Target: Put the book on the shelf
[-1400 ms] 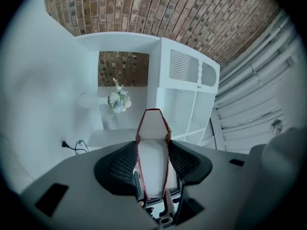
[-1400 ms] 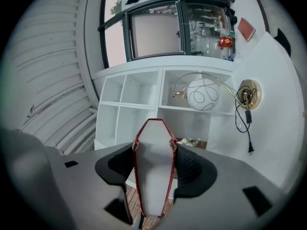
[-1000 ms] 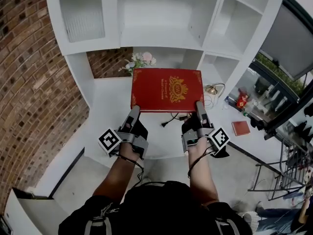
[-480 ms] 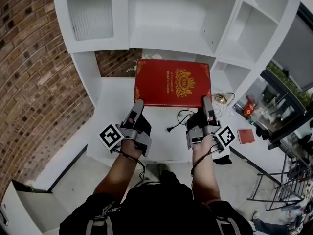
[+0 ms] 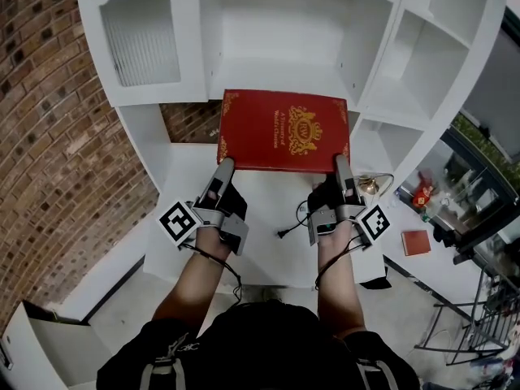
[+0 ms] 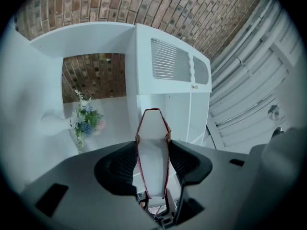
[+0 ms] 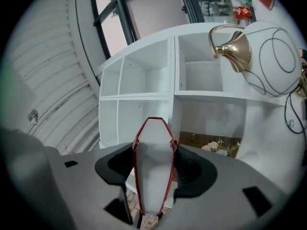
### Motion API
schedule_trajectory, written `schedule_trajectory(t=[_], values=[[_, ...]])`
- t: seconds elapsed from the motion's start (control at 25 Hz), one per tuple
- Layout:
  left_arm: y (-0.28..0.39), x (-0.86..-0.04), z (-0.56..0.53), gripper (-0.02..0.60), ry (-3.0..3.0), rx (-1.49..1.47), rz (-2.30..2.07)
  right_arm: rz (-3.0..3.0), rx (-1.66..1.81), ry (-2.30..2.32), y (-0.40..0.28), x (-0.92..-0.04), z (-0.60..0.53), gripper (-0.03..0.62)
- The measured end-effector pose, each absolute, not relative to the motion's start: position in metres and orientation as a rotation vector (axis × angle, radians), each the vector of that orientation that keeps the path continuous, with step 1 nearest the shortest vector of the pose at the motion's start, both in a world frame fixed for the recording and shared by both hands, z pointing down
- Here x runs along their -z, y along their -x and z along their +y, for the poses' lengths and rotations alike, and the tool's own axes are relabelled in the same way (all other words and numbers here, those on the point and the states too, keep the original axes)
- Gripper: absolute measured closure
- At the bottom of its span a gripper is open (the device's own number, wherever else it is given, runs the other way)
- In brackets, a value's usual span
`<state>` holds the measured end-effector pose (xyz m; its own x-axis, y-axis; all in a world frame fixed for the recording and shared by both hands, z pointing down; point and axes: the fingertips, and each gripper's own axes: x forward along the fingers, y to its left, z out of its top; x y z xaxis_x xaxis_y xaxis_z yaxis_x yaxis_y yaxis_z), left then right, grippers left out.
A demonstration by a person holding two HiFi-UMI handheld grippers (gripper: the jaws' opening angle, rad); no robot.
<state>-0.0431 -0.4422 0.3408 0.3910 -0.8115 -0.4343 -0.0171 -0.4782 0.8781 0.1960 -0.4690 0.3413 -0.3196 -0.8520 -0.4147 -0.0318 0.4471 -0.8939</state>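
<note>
**Book held level in front of the shelf opening**

Shows the left claw [image 6: 152, 147] clamped on the near left corner of the book [image 5: 283, 131], pads pressed on both covers with the page block between them. Shows the right claw [image 7: 153, 150] gripping the near right corner in the same way. Places the book straight ahead of both claws, flat, red cover up. Long axis running left to right, from one claw to the other; short axis pointing away toward the shelf [image 5: 276, 71]. Puts neither claw nearer: both at the near edge, level with each other, well apart. Sets the far edge about at the lip of the middle compartment, above the counter [image 5: 268, 254]; height against the compartment floor not readable from above. Leaves flowers [image 6: 86, 121] in the brick-backed niche to the lower left and a cable [image 5: 286, 232] on the counter beneath, both clear of the book. Judged next: a straight push forward along the short axis, both claws together, keeping the book level and off the compartment's side walls.
</note>
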Motion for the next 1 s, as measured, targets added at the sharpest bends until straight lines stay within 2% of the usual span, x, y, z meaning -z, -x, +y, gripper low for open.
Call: schedule_trajectory(t=[0.68, 1.0], values=[[0.04, -0.321, -0.524, 0.356, -1.819, 1.237, -0.814, 1.736, 1.038, 0.737, -0.197, -0.317, -0.566, 0.329], [0.04, -0.31, -0.556, 0.344, -1.884, 1.231, -0.873, 1.854, 0.867, 0.918, -0.201, -0.3, -0.596, 0.304]])
